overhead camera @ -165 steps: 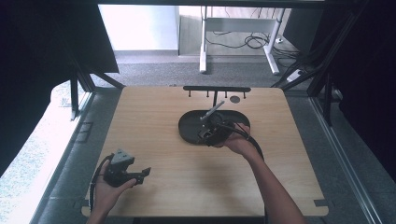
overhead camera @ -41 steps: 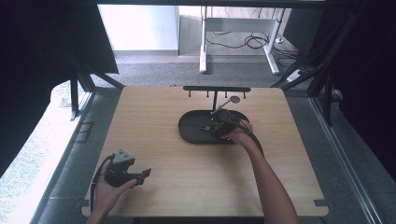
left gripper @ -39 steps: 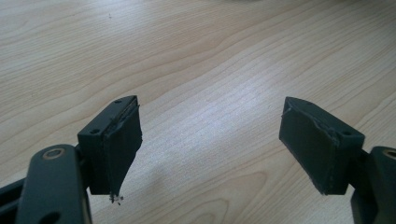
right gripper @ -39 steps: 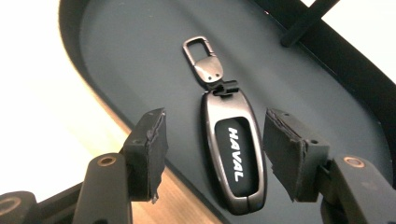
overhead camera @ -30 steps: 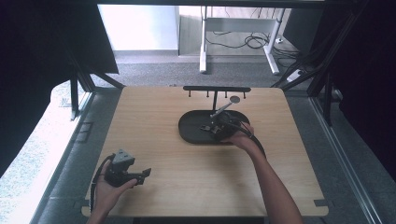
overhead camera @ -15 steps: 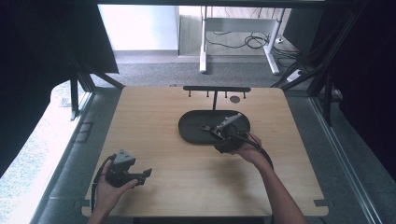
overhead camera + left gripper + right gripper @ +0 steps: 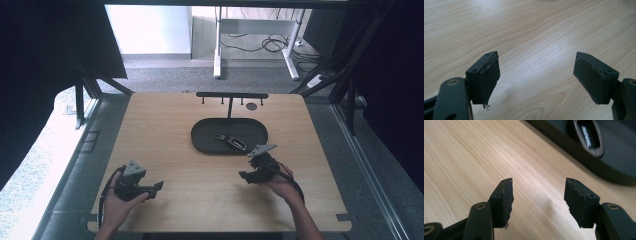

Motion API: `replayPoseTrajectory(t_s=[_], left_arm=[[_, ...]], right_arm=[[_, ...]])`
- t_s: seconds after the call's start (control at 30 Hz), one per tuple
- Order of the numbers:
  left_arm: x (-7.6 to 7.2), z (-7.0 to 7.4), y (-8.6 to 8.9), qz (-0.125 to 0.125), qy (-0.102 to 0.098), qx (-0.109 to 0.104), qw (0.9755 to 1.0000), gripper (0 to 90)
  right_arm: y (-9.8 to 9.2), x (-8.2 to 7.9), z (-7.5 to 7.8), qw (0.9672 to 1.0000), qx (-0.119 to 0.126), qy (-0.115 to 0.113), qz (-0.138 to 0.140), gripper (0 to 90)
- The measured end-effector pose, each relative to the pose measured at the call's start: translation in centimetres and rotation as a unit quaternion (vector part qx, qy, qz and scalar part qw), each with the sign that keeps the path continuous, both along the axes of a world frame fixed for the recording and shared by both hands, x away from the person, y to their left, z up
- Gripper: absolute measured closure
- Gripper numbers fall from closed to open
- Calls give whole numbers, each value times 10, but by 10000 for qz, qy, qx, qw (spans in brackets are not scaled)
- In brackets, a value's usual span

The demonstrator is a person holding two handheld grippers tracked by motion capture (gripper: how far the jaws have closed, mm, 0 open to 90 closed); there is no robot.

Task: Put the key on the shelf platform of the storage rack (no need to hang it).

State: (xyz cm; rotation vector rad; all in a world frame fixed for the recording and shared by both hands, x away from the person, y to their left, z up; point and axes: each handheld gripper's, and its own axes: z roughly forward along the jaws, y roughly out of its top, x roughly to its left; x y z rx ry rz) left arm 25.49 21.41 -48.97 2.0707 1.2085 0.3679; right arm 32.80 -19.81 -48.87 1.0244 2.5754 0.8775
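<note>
A black oval tray [image 7: 202,142] sits at the table's middle. Inside it lies a small dark key-fob-like object [image 7: 231,142] with a silvery end. In the right gripper view the same object [image 7: 587,136] shows white lettering, inside the tray's rim [image 7: 564,150] at the upper right. My right gripper [image 7: 246,176] hovers over bare wood just in front of the tray, open [image 7: 537,195], with nothing between its jaws. My left gripper [image 7: 156,190] rests near the front left corner, its jaws wide open [image 7: 536,75] over bare wood.
A low black rack with small hooks [image 7: 231,95] stands behind the tray on a thin post. A small dark disc [image 7: 251,106] lies beside the post. Light wood spreads left of the tray. Dark frame struts flank the table.
My right gripper has drawn back from above the tray toward the person and now sits over wood in front of it. The left gripper has stayed put.
</note>
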Motion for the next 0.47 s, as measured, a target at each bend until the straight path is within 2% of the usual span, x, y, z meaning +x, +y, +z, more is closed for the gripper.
replayPoseTrajectory(t_s=[0.17,0.27,0.37,0.47], left_arm=[[0,0,-1,12,5,8,10000,214],[0,0,-1,13,0,14,10000,214],[0,0,-1,15,-6,26,10000,214],[0,0,-2,-6,-5,10,10000,214]], right_arm=[[-9,-10,-11,9999,132,55,-71,406],[-11,-11,-13,9999,113,53,-79,405],[-14,-13,-8,9996,257,-51,-127,401],[-18,-16,-6,9992,289,-197,-216,371]])
